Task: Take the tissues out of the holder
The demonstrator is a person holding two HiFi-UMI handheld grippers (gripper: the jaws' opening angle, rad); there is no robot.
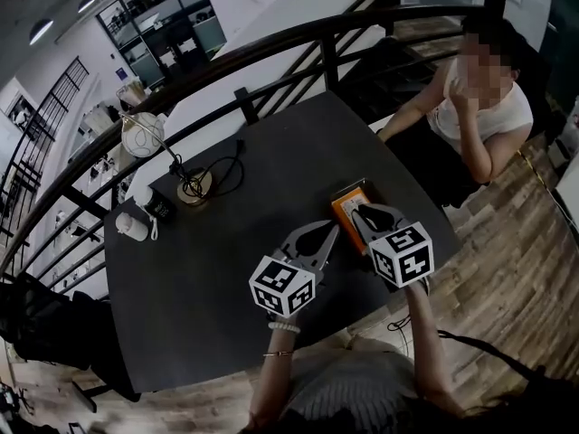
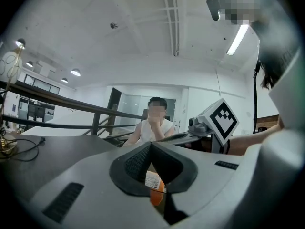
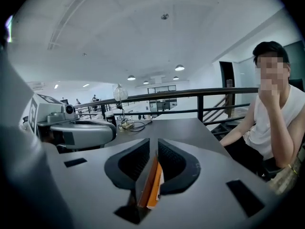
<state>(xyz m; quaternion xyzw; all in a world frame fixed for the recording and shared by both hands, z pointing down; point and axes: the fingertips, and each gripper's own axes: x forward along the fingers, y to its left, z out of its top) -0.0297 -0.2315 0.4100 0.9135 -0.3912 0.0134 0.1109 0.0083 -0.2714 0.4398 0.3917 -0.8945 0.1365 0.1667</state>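
Note:
An orange tissue holder (image 1: 346, 204) with white tissue showing on top lies on the dark table (image 1: 226, 278), near its right edge. My right gripper (image 1: 364, 212) reaches over the holder. In the right gripper view, my right gripper (image 3: 156, 154) has its pads nearly together, with a thin orange edge of the holder (image 3: 151, 185) between them. My left gripper (image 1: 333, 231) hangs just left of the holder. In the left gripper view, my left gripper (image 2: 151, 146) has its tips touching and holds nothing, with the holder (image 2: 156, 194) visible beyond them.
A desk lamp with a gold base (image 1: 193, 186), its cable, a dark cup (image 1: 161, 204) and a white cup (image 1: 131, 226) stand at the table's far left. A person (image 1: 479, 107) sits at the far right corner. A black railing (image 1: 271, 48) curves behind the table.

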